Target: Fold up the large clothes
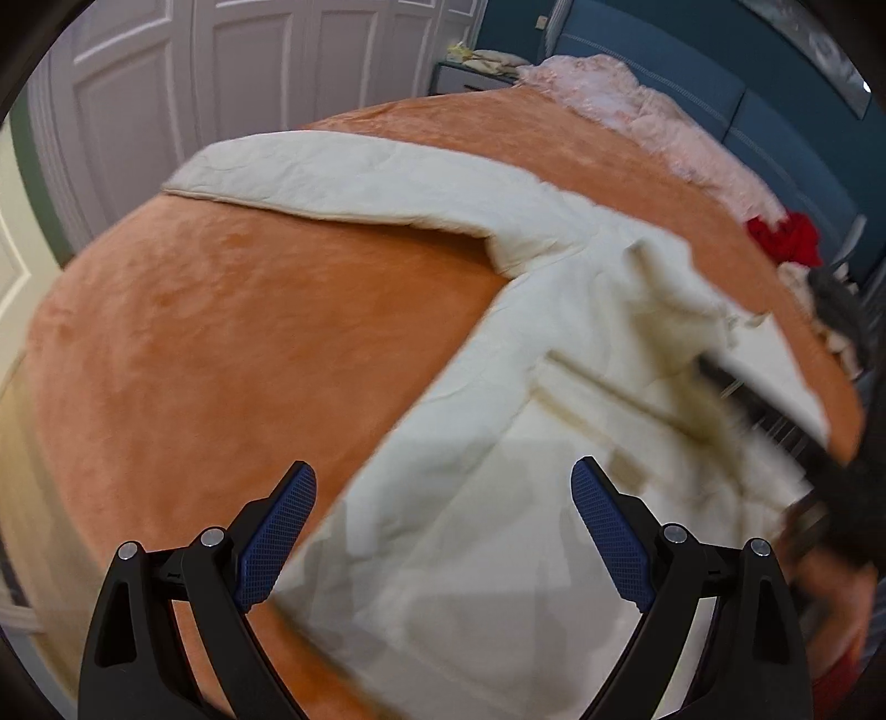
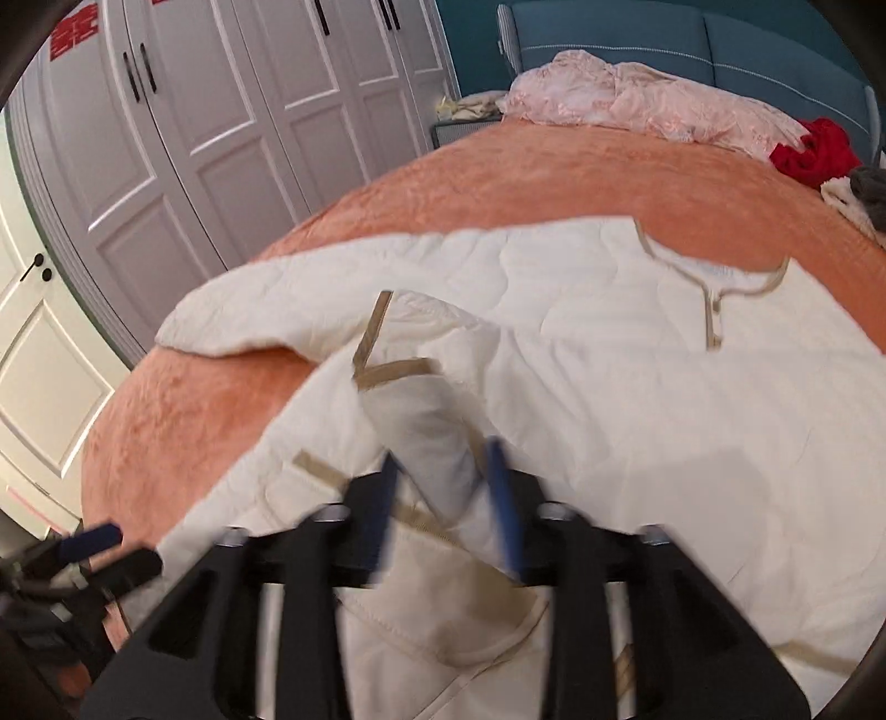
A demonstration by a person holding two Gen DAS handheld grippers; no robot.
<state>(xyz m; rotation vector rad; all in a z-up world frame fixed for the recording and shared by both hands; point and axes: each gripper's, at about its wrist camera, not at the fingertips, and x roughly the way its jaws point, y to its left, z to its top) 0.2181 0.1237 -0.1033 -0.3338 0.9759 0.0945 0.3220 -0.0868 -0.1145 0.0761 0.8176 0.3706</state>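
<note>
A large cream quilted garment (image 1: 498,387) with tan trim lies spread on the orange bed cover (image 1: 221,332). One sleeve stretches to the far left. My left gripper (image 1: 443,482) is open and empty just above the garment's near edge. In the right wrist view the garment (image 2: 609,354) shows its tan-edged neckline at the far right. My right gripper (image 2: 446,462) is shut on a bunched fold of the cream garment and holds it lifted above the rest. The right gripper also shows blurred at the right of the left wrist view (image 1: 786,421). The left gripper shows at lower left in the right wrist view (image 2: 105,548).
A pink crumpled blanket (image 2: 637,94) lies at the head of the bed against the blue headboard (image 2: 609,27). Red clothes (image 2: 814,149) and a grey and cream pile (image 2: 858,194) lie at the far right. White wardrobe doors (image 2: 221,111) stand left of the bed.
</note>
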